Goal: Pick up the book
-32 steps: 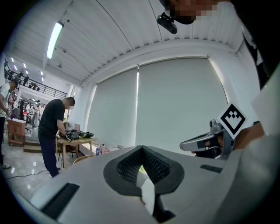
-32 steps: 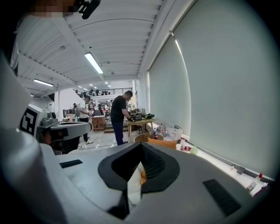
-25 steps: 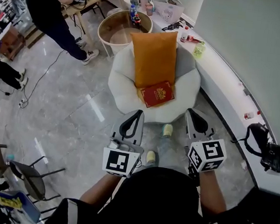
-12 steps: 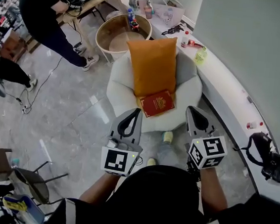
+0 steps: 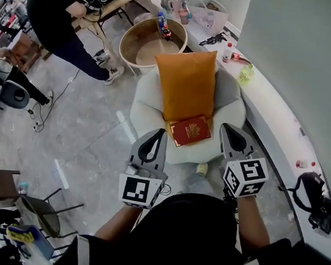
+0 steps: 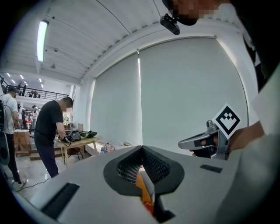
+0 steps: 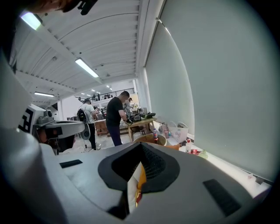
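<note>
**q:** which step are we on w/ the book (image 5: 190, 130)? grabbed yet?

**a:** nope, this is the reach-in stage imo. It lies flat on the front of the white seat (image 5: 150, 107), right at the foot of the orange cushion (image 5: 188, 84), its top edge touching the cushion or just under it (can't tell which). The left gripper (image 5: 160, 133) and right gripper (image 5: 227, 128) both hover short of it, one to each side, neither touching.

**q:** tongs spread or what?

**a:** both pairs pressed together, nothing pinched. In each gripper view the black ribbed pads meet at the tip, and only a sliver of orange and white shows through the slit lower down.

**q:** so next move?

**a:** my guess: at least one pair has to spread first, then come down low at the book's free front edge or a corner, since it sits flush on the seat. The seat looks puffy and lobed, prob soft, so it should give a bit and let a jaw slip under.

**q:** and the book itself?

**a:** deep red cover w/ a gold stamp, looks stiff and smooth, flat rectangle. Thin enough to pinch, but slick, so it needs a firm bite.
</note>
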`<state>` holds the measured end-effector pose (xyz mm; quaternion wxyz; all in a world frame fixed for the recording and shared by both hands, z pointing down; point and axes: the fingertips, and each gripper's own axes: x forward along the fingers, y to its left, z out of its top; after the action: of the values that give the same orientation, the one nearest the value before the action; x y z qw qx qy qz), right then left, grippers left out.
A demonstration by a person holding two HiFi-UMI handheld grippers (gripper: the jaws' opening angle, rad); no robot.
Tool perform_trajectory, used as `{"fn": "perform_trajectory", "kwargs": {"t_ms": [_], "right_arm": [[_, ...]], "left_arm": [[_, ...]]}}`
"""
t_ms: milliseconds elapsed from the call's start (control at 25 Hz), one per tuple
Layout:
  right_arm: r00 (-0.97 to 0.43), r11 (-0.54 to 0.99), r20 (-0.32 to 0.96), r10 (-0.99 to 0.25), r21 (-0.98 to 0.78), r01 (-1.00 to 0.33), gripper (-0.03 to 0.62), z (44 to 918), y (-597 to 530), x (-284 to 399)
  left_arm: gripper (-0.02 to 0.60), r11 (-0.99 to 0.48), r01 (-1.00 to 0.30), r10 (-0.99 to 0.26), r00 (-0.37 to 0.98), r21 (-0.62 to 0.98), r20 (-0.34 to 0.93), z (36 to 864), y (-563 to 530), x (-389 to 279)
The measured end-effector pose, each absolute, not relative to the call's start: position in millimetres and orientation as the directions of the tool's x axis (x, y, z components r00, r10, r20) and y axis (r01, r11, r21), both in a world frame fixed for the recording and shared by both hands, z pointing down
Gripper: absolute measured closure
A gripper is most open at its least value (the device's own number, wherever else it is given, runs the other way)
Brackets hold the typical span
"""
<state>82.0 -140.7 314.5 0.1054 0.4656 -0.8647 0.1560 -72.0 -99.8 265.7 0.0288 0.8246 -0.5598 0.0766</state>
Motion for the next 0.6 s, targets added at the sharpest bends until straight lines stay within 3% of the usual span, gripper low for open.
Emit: {"fn": "perform_trajectory", "kwargs": {"t_ms": [600], "right_arm": [[-0.549,0.514,0.316,-0.774,-0.194,-0.836,0.588,323.2,-218.0,129.1]], "left_arm": [[0.577,-0.347,-0.932,-0.922,0.319,-0.103,0.219,269.9,-175.4,-43.0]]}}
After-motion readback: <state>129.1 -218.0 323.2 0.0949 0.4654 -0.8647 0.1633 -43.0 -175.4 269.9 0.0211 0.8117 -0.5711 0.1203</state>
